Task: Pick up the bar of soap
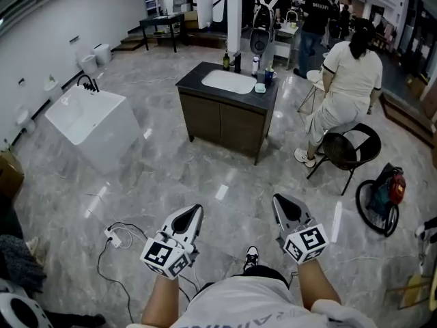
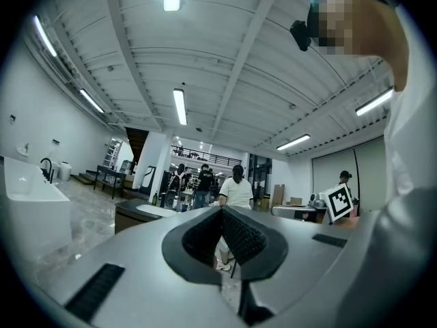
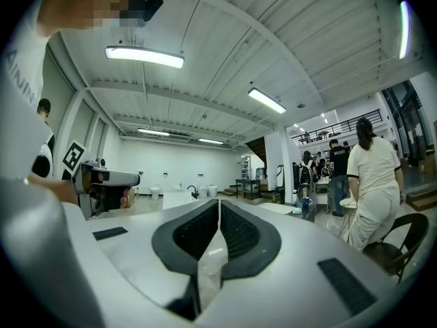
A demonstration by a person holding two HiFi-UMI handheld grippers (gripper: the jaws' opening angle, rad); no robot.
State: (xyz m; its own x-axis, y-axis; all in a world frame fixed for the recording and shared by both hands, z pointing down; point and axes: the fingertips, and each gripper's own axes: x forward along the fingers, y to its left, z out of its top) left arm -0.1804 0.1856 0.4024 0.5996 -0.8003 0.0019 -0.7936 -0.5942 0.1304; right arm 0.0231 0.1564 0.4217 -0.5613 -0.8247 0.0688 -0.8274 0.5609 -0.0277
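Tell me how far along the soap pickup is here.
Done: nothing. In hand: left hand-held gripper and right hand-held gripper are shut, empty, over the floor. Left: reach the sink cabinet ahead, find the soap, too small to make out, and grasp it.

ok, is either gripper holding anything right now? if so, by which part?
Nothing is held. The left gripper and the right gripper both have their jaws together with nothing between them.

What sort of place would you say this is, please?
Likely a bathroom-fixture showroom: a sink cabinet stands alone on the marble floor, with a white tub and toilets by the wall.
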